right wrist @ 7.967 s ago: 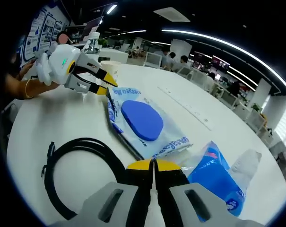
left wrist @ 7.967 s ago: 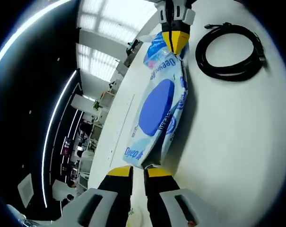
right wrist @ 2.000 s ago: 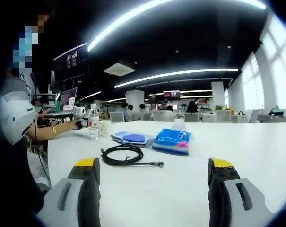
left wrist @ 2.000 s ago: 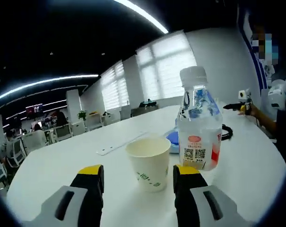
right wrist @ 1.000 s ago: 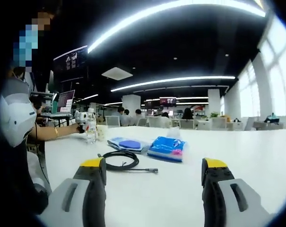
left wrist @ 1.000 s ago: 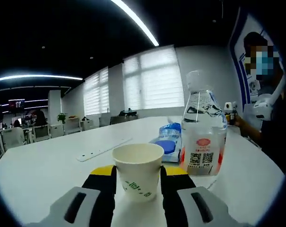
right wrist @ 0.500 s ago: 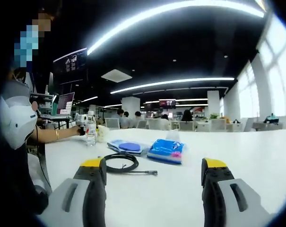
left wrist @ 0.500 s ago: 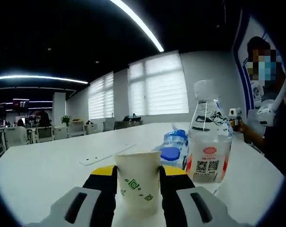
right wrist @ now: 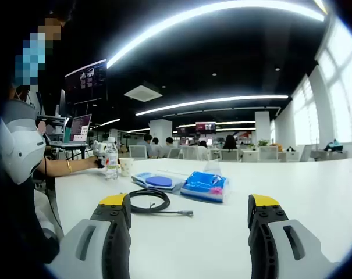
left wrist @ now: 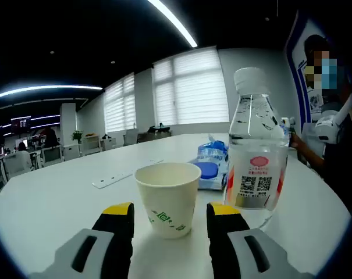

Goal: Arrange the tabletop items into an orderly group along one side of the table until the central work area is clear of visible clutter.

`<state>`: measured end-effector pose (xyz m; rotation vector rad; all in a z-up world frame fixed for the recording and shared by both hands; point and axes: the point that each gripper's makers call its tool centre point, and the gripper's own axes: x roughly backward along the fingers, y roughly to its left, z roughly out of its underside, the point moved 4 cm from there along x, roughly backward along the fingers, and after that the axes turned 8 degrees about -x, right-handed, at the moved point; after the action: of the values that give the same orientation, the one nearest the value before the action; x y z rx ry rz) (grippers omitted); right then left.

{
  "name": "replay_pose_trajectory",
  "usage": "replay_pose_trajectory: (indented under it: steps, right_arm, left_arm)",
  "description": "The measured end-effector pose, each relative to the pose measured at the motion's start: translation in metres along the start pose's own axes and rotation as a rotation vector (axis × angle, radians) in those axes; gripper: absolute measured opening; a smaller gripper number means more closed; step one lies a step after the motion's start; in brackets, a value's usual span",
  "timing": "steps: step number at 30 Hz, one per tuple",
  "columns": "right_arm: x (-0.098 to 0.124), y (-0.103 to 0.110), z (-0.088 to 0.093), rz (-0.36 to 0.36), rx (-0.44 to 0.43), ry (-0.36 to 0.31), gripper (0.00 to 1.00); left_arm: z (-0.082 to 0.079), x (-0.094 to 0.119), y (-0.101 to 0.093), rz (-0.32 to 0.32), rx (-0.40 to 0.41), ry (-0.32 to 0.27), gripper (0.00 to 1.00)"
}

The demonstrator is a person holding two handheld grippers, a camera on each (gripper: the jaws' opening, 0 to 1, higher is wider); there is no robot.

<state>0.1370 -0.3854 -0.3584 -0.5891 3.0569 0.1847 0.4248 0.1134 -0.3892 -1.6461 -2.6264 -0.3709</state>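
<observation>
In the left gripper view the left tool stands open, its two yellow-tipped jaws spread to either side of a white paper cup that sits upright on the white tabletop just ahead of them. Neither jaw touches the cup. The cup carries a small green printed pattern low on its wall; the print is too small to read. Just to the right of the cup, beyond the right jaw tip, stands a clear plastic water bottle with a white cap. Its label is white with a red oval logo over two QR codes and a red edge strip; the lettering cannot be made out. Farther ahead, between cup and bottle, lies a wet-wipes pack with a blue oval lid patch.

In the right gripper view the right tool is also open, its jaws wide apart and holding nothing, above bare tabletop. Ahead of it, closer to the left jaw, lies a coiled black cable with one end trailing toward the middle. Beyond the cable lie the flat wipes pack and, beside it to the right, a crumpled blue plastic packet with a pink mark. Far off to the left, the bottle and the cup stand side by side, with the left tool just beside the bottle.
</observation>
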Motion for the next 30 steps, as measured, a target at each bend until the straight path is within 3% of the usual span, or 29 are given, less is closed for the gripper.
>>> replay_pose_trajectory:
  steps: [6, 11, 18, 22, 26, 30]
  right_arm:
    - [0.001, -0.002, 0.002, 0.01, -0.002, 0.006, 0.79]
    - [0.0, -0.003, 0.001, 0.012, -0.011, -0.004, 0.78]
    - [-0.002, -0.004, 0.002, 0.017, -0.011, 0.002, 0.77]
    - [-0.005, -0.006, 0.008, 0.018, -0.018, 0.012, 0.76]
    - [-0.006, -0.008, 0.01, 0.022, -0.027, 0.021, 0.76]
    - [-0.007, -0.008, 0.008, 0.02, -0.025, 0.013, 0.76]
  left_arm:
    - [-0.004, -0.002, -0.003, 0.01, 0.048, -0.053, 0.59]
    - [0.002, -0.007, -0.009, 0.055, 0.007, -0.012, 0.57]
    - [0.004, -0.016, -0.016, 0.085, 0.003, -0.002, 0.55]
    - [0.007, -0.023, -0.018, 0.099, -0.005, 0.008, 0.39]
    - [0.004, -0.029, -0.021, 0.12, -0.028, -0.008, 0.39]
    - [0.003, -0.027, -0.01, 0.103, -0.04, -0.007, 0.38]
